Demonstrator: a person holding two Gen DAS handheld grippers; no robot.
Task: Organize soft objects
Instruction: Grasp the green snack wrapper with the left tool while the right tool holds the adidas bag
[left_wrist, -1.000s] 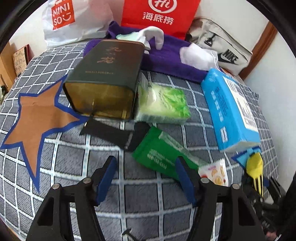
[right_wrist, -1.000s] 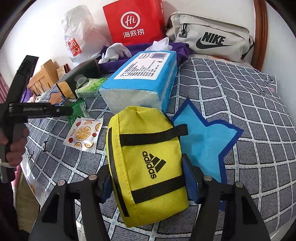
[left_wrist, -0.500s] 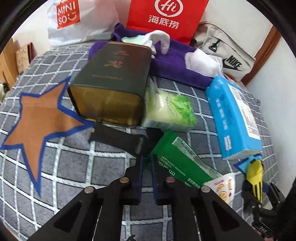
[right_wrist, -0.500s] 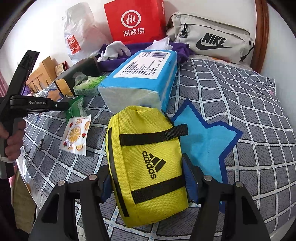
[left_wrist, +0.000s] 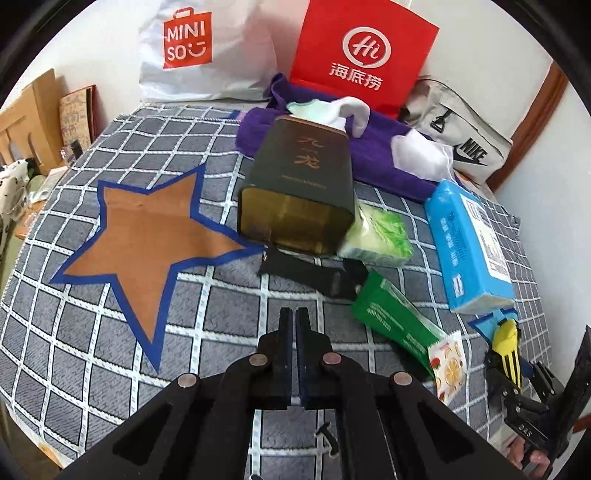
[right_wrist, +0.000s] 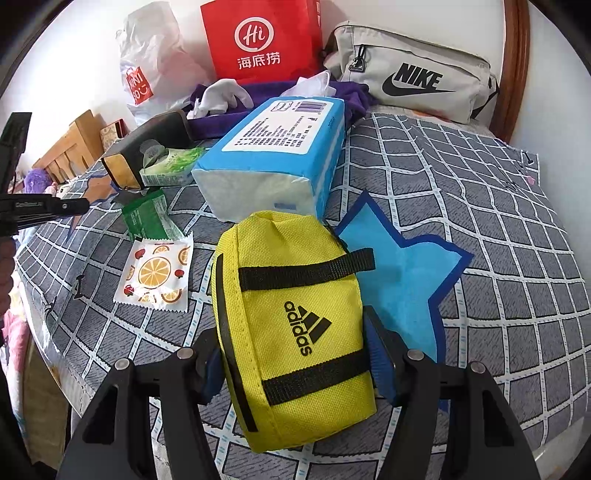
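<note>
Left wrist view, lower centre: the left gripper has its two fingers pressed almost together, nothing between them, above the grey checked cloth. An orange star patch edged in blue fills the left middle of this frame. Centre: a dark tin lies on its side, bearing gold Chinese characters that are hard to read. At its right edge sits a green tissue pack; below that a green packet with small white print, illegible, and a sachet with orange-slice pictures. Right of centre: a blue tissue pack. Top: a white bag marked "MINISO", a red bag marked "Hi 海底捞", and, upper right, a grey pouch marked "NIKE" behind a purple towel.

Right wrist view, lower centre: the right gripper is spread wide and clamps a yellow pouch with black straps, marked "adidas", between its blue pads. The pouch lies partly over a blue star patch, its far end just beside the blue tissue pack, whose printed label is too small to read.
</note>
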